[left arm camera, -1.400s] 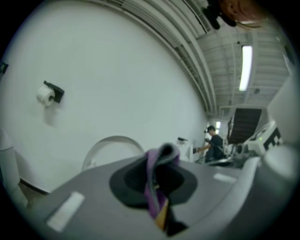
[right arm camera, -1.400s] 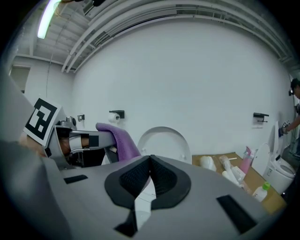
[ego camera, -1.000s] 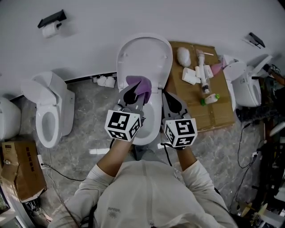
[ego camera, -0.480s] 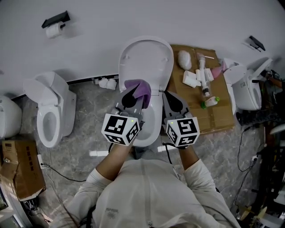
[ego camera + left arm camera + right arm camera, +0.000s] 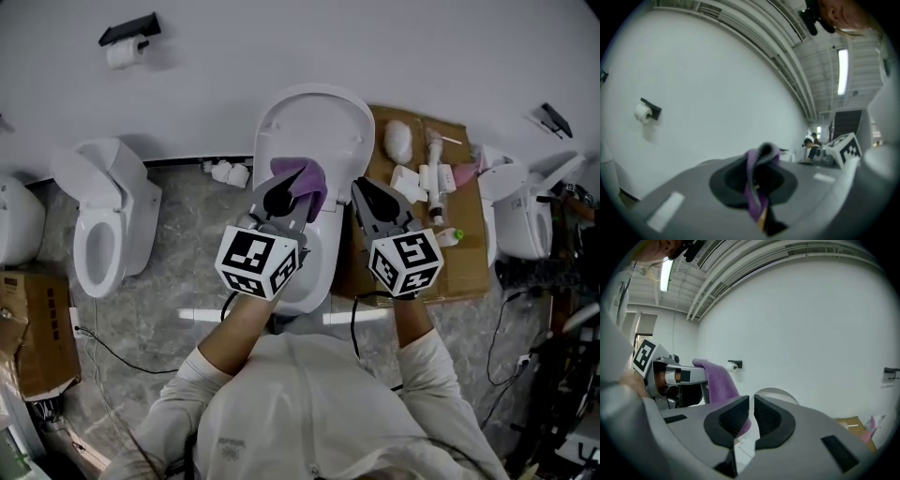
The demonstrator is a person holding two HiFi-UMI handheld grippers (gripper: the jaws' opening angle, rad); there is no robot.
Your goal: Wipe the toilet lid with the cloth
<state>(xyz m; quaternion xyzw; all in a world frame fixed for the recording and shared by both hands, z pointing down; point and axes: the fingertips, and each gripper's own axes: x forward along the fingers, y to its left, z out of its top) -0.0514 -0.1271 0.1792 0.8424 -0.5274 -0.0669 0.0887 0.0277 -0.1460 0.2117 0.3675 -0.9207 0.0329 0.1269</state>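
On the wall at far left hangs a paper roll (image 5: 122, 56), with a white toilet (image 5: 103, 230) below it. Toward the middle, the left gripper (image 5: 279, 197) is pinched tight on a purple cloth (image 5: 305, 178), which bunches in front of the lower part of the upright toilet lid (image 5: 314, 117); whether it touches the lid cannot be told. Just beside it, the right gripper (image 5: 367, 190) has its jaws pressed together with nothing between them. Further right, bottles lie on a cardboard sheet (image 5: 469, 267).
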